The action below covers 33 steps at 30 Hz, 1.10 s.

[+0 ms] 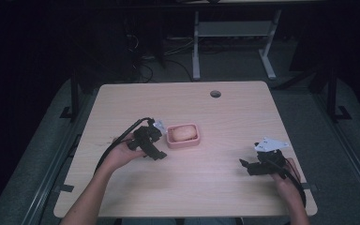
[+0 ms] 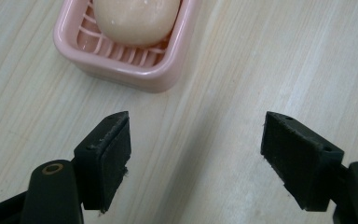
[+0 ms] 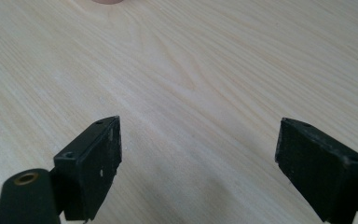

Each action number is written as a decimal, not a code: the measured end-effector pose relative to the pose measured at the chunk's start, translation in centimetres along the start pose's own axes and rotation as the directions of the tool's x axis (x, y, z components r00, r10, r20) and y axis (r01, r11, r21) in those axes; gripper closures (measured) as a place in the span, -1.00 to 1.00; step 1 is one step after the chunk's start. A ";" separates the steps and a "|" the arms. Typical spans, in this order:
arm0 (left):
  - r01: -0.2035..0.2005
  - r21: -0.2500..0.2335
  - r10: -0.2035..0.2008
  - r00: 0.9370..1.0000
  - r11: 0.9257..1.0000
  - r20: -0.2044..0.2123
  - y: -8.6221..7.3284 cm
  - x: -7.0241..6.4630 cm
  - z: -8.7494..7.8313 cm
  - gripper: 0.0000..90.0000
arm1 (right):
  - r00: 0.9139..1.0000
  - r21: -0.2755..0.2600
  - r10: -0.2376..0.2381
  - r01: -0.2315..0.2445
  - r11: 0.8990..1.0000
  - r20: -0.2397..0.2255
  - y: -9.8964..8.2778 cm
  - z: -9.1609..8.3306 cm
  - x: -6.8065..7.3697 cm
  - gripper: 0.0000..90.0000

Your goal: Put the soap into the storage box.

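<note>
A pink soap dish is seen near the middle of the high view, resting on the pale wooden table, with a pale bar of soap lying in it. The left hand-held gripper is held just left of the dish in that view, close beside it; whether it touches cannot be told from above. In the left gripper view its jaws are spread wide apart with nothing between them, the dish is seen at the upper left of the frame beyond the jaw tips, clear of them, and the soap is seated on the slatted floor of the dish. The right hand-held gripper is held at the lower right of the high view, well apart from the dish; its jaws are likewise spread and empty over bare table, with only a sliver of pink at the top edge of the right gripper view. The step in hand is judged to be an approach by the left hand-held gripper toward the soap or its dish — no grasp is yet made. For the next move, the open jaws would need to be carried forward and up-left in the left gripper view until they straddle the soap or a dish wall, then closed gently — the soap is likely slippery, and the light dish could be pushed along the table if struck.
</note>
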<state>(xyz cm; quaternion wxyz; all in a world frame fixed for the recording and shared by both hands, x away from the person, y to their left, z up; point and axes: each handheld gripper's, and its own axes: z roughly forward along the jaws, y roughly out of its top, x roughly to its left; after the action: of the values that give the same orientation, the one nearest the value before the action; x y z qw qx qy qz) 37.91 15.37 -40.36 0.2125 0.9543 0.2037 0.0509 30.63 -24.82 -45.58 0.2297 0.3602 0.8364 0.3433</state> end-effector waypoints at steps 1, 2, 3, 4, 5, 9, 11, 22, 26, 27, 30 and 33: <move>0.002 -0.001 -0.002 1.000 1.000 0.002 -0.1 0.0 0.0 -0.46 | 1.000 0.000 0.004 -0.004 1.000 0.000 0.0 0.0 0.0 -0.69; 0.007 -0.008 -0.007 1.000 1.000 0.002 -0.3 -0.1 0.0 -0.46 | 1.000 0.001 0.003 -0.003 1.000 0.002 0.0 0.0 0.0 -0.69; 0.002 -0.001 -0.002 1.000 1.000 0.002 -0.4 -0.1 -0.1 -0.46 | 1.000 0.002 0.007 -0.007 1.000 0.003 0.0 0.0 0.0 -0.69; 0.002 -0.004 -0.002 1.000 1.000 0.001 -0.5 -0.1 -0.1 -0.46 | 1.000 0.001 0.005 -0.005 1.000 0.005 0.0 0.0 0.0 -0.69; 0.002 -0.007 -0.002 1.000 1.000 0.000 -0.6 -0.2 -0.1 -0.46 | 1.000 0.001 0.005 -0.005 1.000 0.005 0.0 0.0 -0.1 -0.69; 0.007 -0.007 -0.007 1.000 1.000 0.001 -1.1 -0.4 -0.2 -0.46 | 1.000 0.001 0.004 -0.004 1.000 0.007 -0.1 -0.1 -0.1 -0.69; 0.011 -0.016 -0.011 1.000 1.000 -0.002 -1.3 -0.4 -0.3 -0.46 | 1.000 0.001 0.004 -0.004 1.000 0.007 -0.1 -0.1 -0.1 -0.69; 0.014 -0.016 -0.015 1.000 1.000 -0.013 -2.5 -0.9 -0.5 -0.46 | 1.000 0.006 0.008 -0.008 1.000 0.012 -0.2 -0.1 -0.2 -0.69; 0.017 -0.015 -0.017 1.000 1.000 -0.011 -3.0 -1.1 -0.5 -0.46 | 1.000 0.008 0.007 -0.007 1.000 0.012 -0.2 -0.1 -0.2 -0.69; 0.016 -0.016 -0.016 1.000 1.000 -0.014 -3.2 -1.2 -0.6 -0.46 | 1.000 0.008 0.006 -0.006 1.000 0.013 -0.2 -0.1 -0.2 -0.69; 0.020 -0.014 -0.020 1.000 1.000 -0.016 -3.6 -1.3 -0.6 -0.46 | 1.000 0.007 0.007 -0.007 1.000 0.013 -0.2 -0.1 -0.2 -0.69; 0.020 -0.013 -0.020 1.000 1.000 -0.018 -4.1 -1.4 -0.8 -0.46 | 1.000 0.012 0.005 -0.005 1.000 0.012 -0.2 -0.1 -0.2 -0.69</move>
<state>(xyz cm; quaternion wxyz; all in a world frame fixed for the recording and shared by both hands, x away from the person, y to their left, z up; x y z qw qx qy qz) 35.03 18.51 -41.45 0.2173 0.9504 0.2148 0.0586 30.58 -25.08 -45.68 0.2315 0.3657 0.8362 0.3368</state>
